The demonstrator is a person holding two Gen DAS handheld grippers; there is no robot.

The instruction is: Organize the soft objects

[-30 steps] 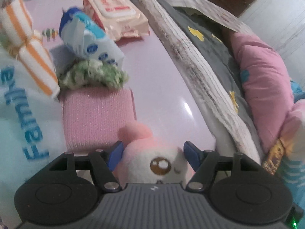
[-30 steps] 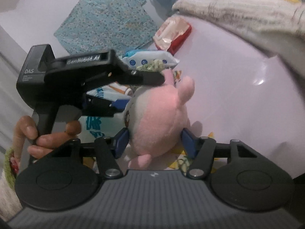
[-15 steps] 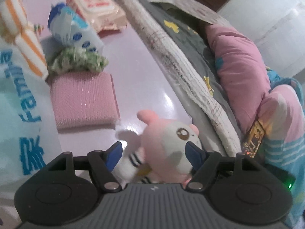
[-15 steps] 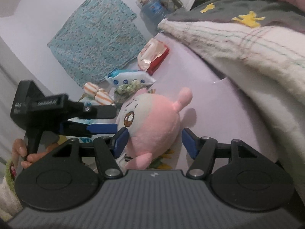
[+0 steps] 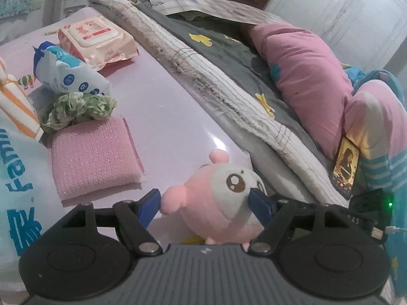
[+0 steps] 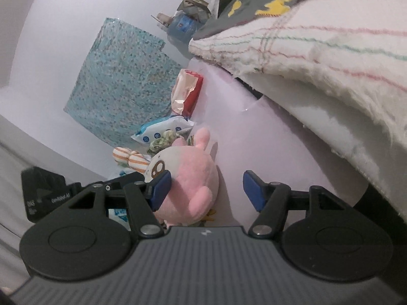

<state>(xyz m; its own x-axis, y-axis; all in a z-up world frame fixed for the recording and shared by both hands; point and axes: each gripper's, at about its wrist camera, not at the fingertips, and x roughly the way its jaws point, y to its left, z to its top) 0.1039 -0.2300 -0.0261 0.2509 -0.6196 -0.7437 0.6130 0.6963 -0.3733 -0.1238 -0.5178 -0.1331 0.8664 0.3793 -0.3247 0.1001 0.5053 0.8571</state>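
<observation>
Plush [image 5: 216,198] sits on the bench [image 5: 157,106] between left tongs [image 5: 207,203], which are opening, grip doubtful. Right tongs [image 6: 206,190] open, empty (one pad alongside). Release fully before withdrawing.

Bedroom: quilt [image 5: 229,58], pink pillow [image 5: 305,76]

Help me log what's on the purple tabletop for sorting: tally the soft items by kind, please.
Plush toy: 1
Pink knitted cloth: 1
Green crumpled cloth: 1
Orange-striped rolled towels: 2
Wipe or tissue packs: 2, a blue-white pack and a pink pack
Large light-blue printed bag: 1
Total: 8
</observation>
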